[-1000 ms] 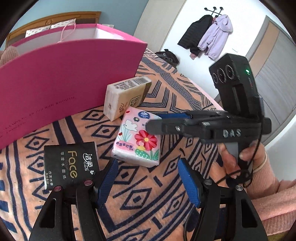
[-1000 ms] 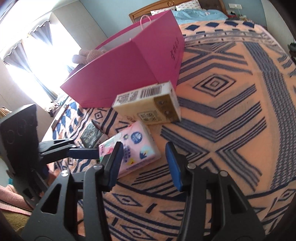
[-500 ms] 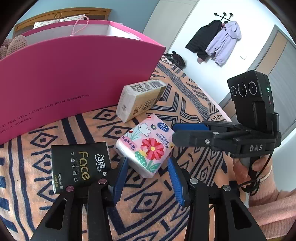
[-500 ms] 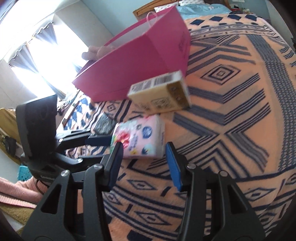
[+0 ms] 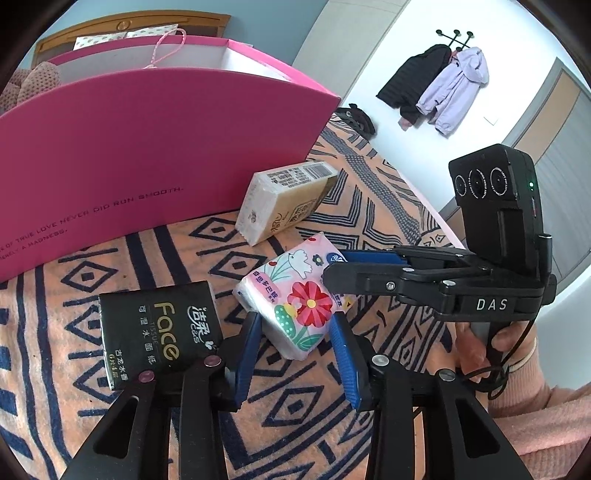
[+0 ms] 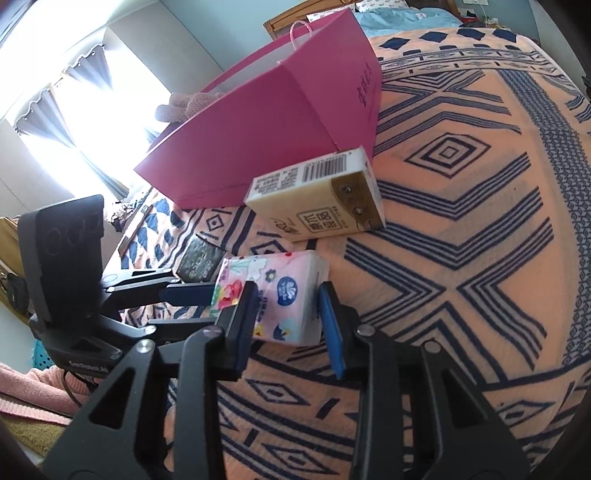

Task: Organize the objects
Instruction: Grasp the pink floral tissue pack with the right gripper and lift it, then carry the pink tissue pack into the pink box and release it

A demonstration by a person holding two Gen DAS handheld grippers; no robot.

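Note:
A pink flowered tissue pack (image 5: 295,299) lies on the patterned bed cover; it also shows in the right wrist view (image 6: 275,291). My left gripper (image 5: 295,339) is open with its blue pads on either side of the pack's near corner. My right gripper (image 6: 286,314) is open and straddles the pack's other end; in the left wrist view it (image 5: 343,266) reaches in from the right. A black "Face" tissue pack (image 5: 159,328) lies to the left. A beige tissue pack (image 5: 284,199) lies behind, beside the open pink paper bag (image 5: 147,147).
The pink bag (image 6: 280,125) stands upright on the bed, its mouth open at the top. The orange and navy bed cover (image 6: 461,221) stretches to the right. Coats (image 5: 439,85) hang on the far wall. A wooden headboard (image 5: 122,26) is behind the bag.
Both grippers have moved in on the flowered pack. The left gripper's pads have narrowed around its corner, and the right gripper now straddles its other end.

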